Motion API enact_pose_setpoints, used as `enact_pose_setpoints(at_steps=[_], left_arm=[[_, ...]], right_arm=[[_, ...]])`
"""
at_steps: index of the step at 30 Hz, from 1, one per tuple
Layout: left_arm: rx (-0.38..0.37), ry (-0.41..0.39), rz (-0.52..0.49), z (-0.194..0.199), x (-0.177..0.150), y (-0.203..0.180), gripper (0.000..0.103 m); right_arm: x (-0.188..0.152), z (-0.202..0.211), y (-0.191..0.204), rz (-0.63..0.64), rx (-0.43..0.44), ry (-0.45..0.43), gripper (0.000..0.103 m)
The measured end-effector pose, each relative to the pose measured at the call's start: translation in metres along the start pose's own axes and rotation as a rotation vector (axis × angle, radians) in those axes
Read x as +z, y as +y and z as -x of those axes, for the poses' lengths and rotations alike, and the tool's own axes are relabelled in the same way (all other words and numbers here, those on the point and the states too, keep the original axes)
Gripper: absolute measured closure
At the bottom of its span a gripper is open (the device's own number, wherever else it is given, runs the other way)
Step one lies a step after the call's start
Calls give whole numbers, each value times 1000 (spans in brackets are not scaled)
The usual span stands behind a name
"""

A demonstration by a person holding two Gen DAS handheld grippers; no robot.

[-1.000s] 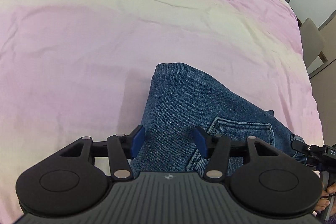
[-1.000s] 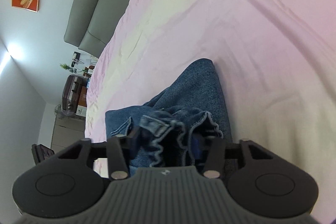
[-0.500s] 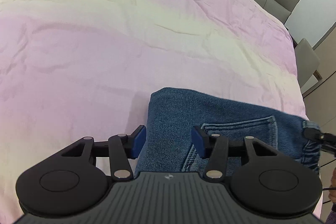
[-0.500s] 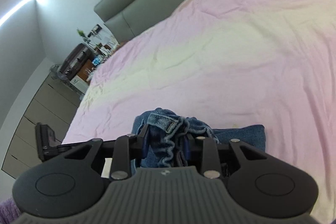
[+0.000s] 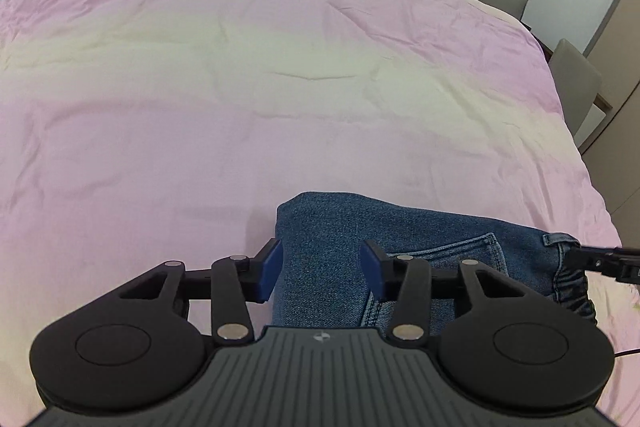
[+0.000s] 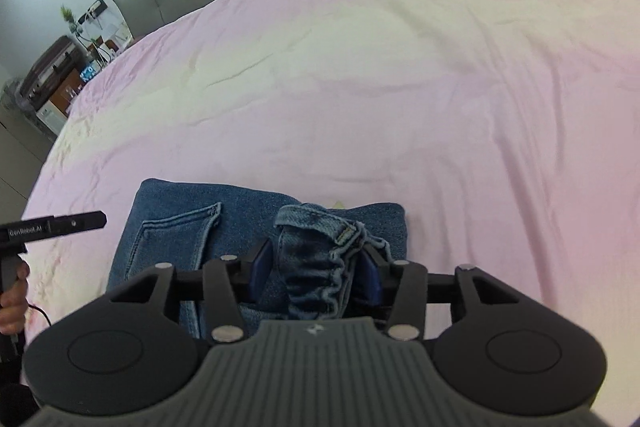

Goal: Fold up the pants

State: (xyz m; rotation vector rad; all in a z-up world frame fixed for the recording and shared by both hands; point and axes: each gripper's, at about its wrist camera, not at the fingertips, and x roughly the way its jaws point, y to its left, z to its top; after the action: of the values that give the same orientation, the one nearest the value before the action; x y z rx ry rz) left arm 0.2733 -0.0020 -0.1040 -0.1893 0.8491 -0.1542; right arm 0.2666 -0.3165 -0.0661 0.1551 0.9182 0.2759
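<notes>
The jeans (image 6: 248,223) lie folded small on the bed (image 6: 400,87). The right tongs (image 6: 316,269) stand spread around the bunched waistband (image 6: 320,247); the left tongs (image 5: 320,269) hang spread above the denim. Best lay that waistband flat before withdrawing, lest the bundle spring apart.

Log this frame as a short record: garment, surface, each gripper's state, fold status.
garment: blue denim pants, folded into a compact block, back pocket facing up
surface: pink bedspread
left gripper: open, jaws straddling the folded edge, gripping nothing
right gripper: a bunched frayed hem sits between its jaws; full closure cannot be judged
fold status: nearly done; the bunched hem is not yet laid flat
</notes>
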Motion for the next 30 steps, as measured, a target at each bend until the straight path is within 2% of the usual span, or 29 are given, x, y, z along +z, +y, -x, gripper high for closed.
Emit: enact_pose_setpoints(at_steps=[2, 4, 6, 9, 12, 15, 22, 26, 30], left_arm=[[4, -23, -53, 2, -1, -9, 53], [24, -37, -107, -1, -2, -19, 53], [64, -30, -155, -9, -3, -31, 57], [74, -40, -196, -21, -5, -41, 59], [47, -39, -166, -37, -5, -36, 62], [32, -16, -102, -59, -3, -23, 65], [80, 122, -45, -105, 4, -9, 76], [119, 148, -59, -103, 9, -15, 76], [155, 105, -88, -71, 6, -25, 75]], right_arm=[[-1, 19, 14, 64, -30, -61, 54], [-2, 27, 30, 121, -18, -93, 56], [-8, 22, 46, 203, -56, -95, 63], [-18, -2, 56, 271, -111, -64, 64], [-23, -25, 49, 293, -179, -51, 69], [-28, -44, 36, 301, -185, -20, 70], [-26, -79, 19, 308, -184, 11, 70], [-18, -84, 22, 293, -193, 34, 70], [-13, -67, 33, 293, -187, 7, 69]])
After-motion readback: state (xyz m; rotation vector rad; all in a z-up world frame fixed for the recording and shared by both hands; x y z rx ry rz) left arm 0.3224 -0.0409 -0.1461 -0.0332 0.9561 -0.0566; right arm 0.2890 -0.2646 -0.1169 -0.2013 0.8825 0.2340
